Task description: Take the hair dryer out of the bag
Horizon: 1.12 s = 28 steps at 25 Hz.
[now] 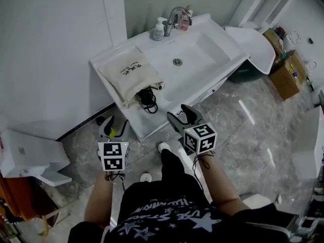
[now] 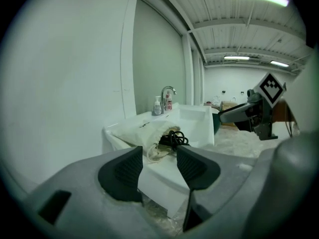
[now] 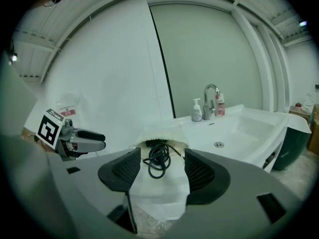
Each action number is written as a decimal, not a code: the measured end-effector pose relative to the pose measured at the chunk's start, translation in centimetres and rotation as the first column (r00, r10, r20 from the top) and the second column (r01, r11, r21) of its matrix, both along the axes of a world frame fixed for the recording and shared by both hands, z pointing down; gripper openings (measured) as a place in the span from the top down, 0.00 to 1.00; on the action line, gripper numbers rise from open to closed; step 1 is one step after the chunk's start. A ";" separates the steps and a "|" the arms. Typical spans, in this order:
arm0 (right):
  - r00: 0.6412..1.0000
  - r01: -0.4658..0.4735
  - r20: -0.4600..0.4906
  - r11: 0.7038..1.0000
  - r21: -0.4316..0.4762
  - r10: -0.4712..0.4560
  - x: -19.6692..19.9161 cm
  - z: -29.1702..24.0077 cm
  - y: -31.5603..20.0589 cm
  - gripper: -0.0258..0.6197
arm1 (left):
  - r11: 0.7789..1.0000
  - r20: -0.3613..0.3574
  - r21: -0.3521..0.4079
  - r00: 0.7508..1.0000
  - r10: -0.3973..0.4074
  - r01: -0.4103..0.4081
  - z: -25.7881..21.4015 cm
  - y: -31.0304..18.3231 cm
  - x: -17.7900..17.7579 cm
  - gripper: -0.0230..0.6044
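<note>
Holding both tools short of the white washbasin cabinet (image 1: 202, 59), I have nothing in either one. My left gripper (image 1: 114, 124) sits at the lower left of the head view with its marker cube toward me. In its own view, the left gripper (image 2: 159, 153) has its dark ribbed pads (image 2: 122, 176) standing apart with only air between them. My right gripper (image 1: 182, 116) is at lower centre. In its own view, the right gripper (image 3: 162, 156) is likewise spread wide and bare, framing the bag from a distance without touching it. The cream cloth drawstring bag (image 1: 129, 74) lies flat on the left shelf of the basin, above and between my two tools in the head view, with its mouth turned toward the front edge. The black hair dryer (image 1: 146, 91) is in that mouth, and only a dark bit of it shows. Its coiled black cord (image 1: 149, 104) spills out of the bag onto the white surface near the front edge. At the top of the head view, a chrome tap (image 1: 174, 16) stands behind the bowl, between a white pump bottle (image 1: 159, 29) on its left and a pink bottle (image 1: 184, 20) on its right.
</note>
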State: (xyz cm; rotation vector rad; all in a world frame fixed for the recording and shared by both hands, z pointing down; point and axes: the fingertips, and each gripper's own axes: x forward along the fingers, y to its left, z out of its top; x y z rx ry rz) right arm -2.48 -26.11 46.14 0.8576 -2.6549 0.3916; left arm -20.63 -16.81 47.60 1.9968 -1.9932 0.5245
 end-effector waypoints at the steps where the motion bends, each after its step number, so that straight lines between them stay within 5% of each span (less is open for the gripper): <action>1: 0.999 0.032 0.003 0.999 -0.006 -0.032 -0.9 0.2 -1.0 0.55 | 1.000 0.018 -0.013 1.000 -0.008 0.009 0.2 -0.7 -0.2 0.61; 4: 0.989 0.148 -0.003 0.989 -0.020 -0.148 -3.4 0.4 -3.9 0.55 | 0.997 0.070 -0.052 0.997 -0.044 0.047 1.2 -3.0 -0.6 0.68; 13: 0.925 0.378 -0.006 0.923 -0.065 -0.380 -8.2 1.2 -10.8 0.56 | 0.977 0.155 -0.163 0.981 -0.115 0.140 4.6 -9.2 -0.7 0.66; 20: 0.862 0.501 -0.022 0.857 -0.119 -0.507 -9.7 3.0 -10.8 0.57 | 0.938 0.296 -0.243 0.940 -0.171 0.247 6.7 -11.4 -2.4 0.71; 23: 0.828 0.554 -0.022 0.822 -0.134 -0.561 -10.4 3.2 -10.1 0.57 | 0.935 0.278 -0.221 0.937 -0.214 0.279 6.1 -12.2 -3.1 0.84; 28: 0.762 0.632 -0.021 0.751 -0.193 -0.647 -11.4 3.6 -8.1 0.63 | 0.936 0.192 -0.210 0.950 -0.245 0.284 5.2 -12.8 -3.6 0.86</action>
